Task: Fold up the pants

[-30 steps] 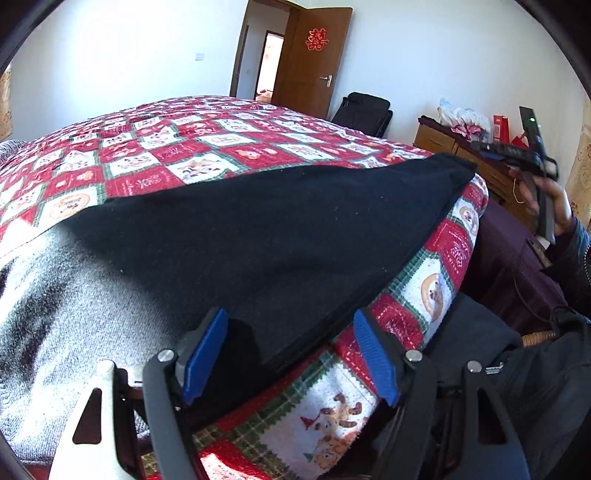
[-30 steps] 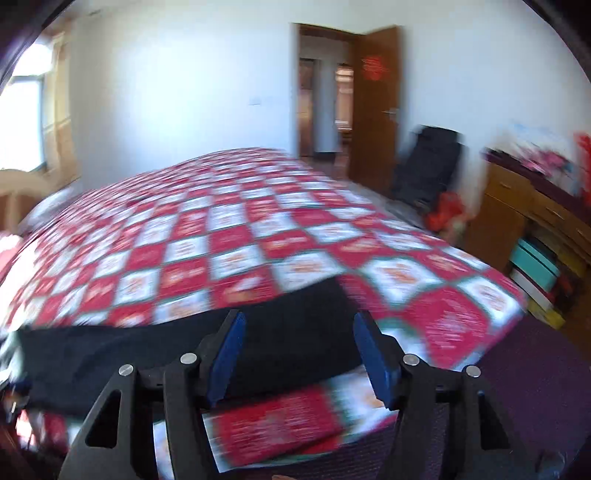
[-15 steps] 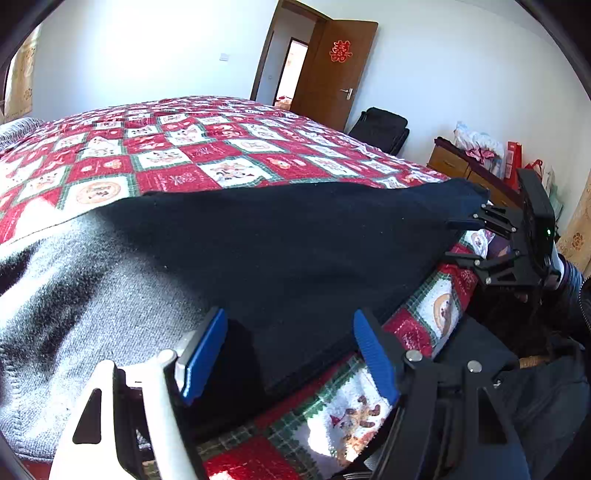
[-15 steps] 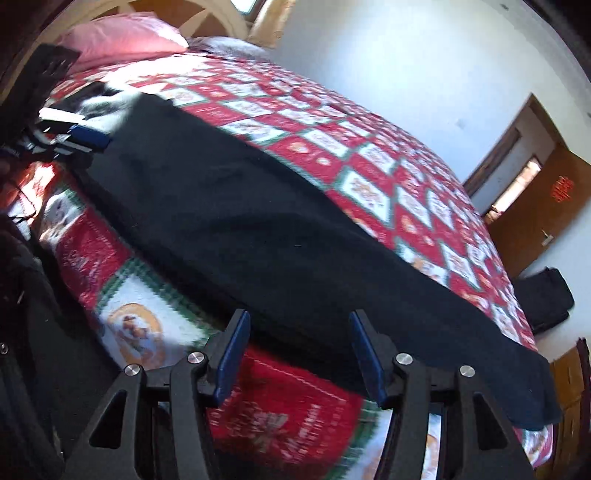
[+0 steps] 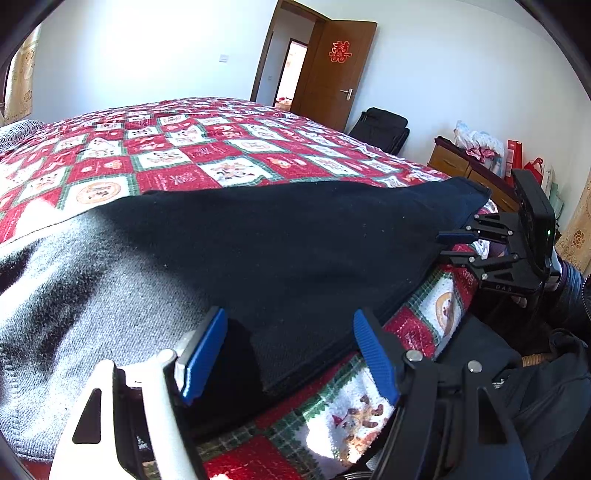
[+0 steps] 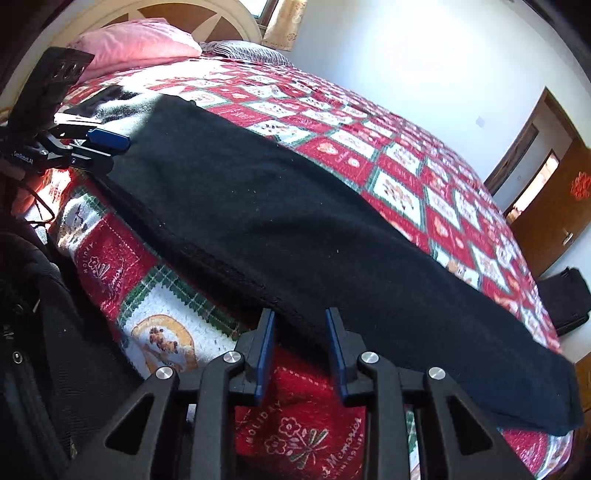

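Observation:
Black pants [image 5: 295,243] lie stretched along the near edge of a bed with a red patchwork quilt [image 5: 207,147]. The pants' left end looks grey in strong light. My left gripper [image 5: 288,350] is open, its blue pads on either side of the pants' near edge. In the right wrist view it shows at the far left, as the left gripper [image 6: 107,144]. My right gripper [image 6: 301,347] straddles the near edge of the pants [image 6: 280,221] close to the other end. Its jaws are closing and a gap still shows at the pads. The left wrist view shows this right gripper [image 5: 456,245] at the pants' hem.
A pink pillow [image 6: 133,44] and a round headboard [image 6: 221,18] are at the bed's head. A brown door [image 5: 332,70], a black bag [image 5: 380,127] and a wooden dresser [image 5: 465,166] stand beyond the foot. A person's dark clothing [image 5: 517,387] is against the bed's near side.
The right gripper swung down and rolled to the pants' near edge, and its jaws narrowed. The left gripper stayed in place, open.

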`<state>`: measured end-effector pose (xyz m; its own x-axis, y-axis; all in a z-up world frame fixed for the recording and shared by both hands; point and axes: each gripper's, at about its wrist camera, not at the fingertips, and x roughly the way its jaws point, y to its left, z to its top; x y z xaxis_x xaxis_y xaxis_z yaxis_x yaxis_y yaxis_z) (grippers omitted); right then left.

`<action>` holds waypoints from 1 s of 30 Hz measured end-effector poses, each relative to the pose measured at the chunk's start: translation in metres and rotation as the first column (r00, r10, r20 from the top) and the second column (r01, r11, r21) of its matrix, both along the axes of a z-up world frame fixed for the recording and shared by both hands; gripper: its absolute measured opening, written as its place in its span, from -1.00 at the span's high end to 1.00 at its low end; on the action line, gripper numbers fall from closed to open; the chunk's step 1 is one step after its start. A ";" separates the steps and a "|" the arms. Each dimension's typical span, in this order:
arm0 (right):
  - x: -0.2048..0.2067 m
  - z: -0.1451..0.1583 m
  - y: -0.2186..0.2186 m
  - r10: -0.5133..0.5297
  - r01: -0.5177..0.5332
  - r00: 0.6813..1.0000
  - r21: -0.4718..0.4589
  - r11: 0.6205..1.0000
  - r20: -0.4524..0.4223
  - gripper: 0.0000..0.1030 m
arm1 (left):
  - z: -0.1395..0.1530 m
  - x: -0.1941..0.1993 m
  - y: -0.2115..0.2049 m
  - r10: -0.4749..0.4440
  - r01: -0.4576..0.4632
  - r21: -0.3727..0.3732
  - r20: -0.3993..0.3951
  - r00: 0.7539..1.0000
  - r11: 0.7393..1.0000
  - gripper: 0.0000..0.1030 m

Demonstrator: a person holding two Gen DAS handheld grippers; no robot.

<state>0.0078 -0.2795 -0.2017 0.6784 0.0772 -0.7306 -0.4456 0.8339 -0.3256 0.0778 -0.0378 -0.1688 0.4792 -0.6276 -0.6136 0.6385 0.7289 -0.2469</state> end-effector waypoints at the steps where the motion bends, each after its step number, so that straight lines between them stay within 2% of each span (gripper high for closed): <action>1: 0.000 -0.002 0.005 0.005 -0.004 1.000 -0.025 1.000 0.013 0.44 | 0.000 0.000 0.000 0.000 0.000 0.001 0.001 1.000 1.000 -0.44; 4: 0.001 -0.006 0.015 0.021 -0.017 0.999 -0.079 0.997 0.048 0.43 | 0.000 0.000 0.000 -0.002 0.002 0.001 0.001 1.000 1.000 -0.44; 8: 0.001 -0.002 0.019 0.025 -0.018 0.998 -0.099 0.995 0.066 0.43 | 0.000 0.000 -0.001 -0.002 0.002 0.000 0.000 1.000 1.000 -0.44; 10: 0.001 0.000 0.018 0.028 -0.022 0.997 -0.088 0.996 0.066 0.34 | -0.001 0.000 -0.001 -0.002 0.002 -0.001 0.002 1.000 1.000 -0.44; 18: 0.009 -0.003 0.013 0.019 -0.018 0.999 -0.028 0.999 0.034 0.34 | -0.001 -0.002 0.000 -0.007 0.007 -0.004 0.003 1.000 1.000 -0.44; 20: 0.010 -0.001 0.009 0.004 -0.004 1.000 0.016 1.000 0.006 0.94 | -0.001 -0.002 0.001 -0.011 0.011 -0.006 0.003 1.000 1.000 -0.44; 26: 0.002 -0.002 0.010 0.022 -0.021 1.000 0.015 1.000 -0.022 0.95 | 0.000 -0.001 0.006 -0.022 0.021 -0.021 -0.008 1.000 1.000 -0.44; 30: -0.001 -0.011 0.014 0.049 -0.050 0.999 -0.037 0.998 -0.017 0.93 | 0.000 0.000 0.008 -0.034 0.034 -0.019 -0.011 0.999 0.999 -0.44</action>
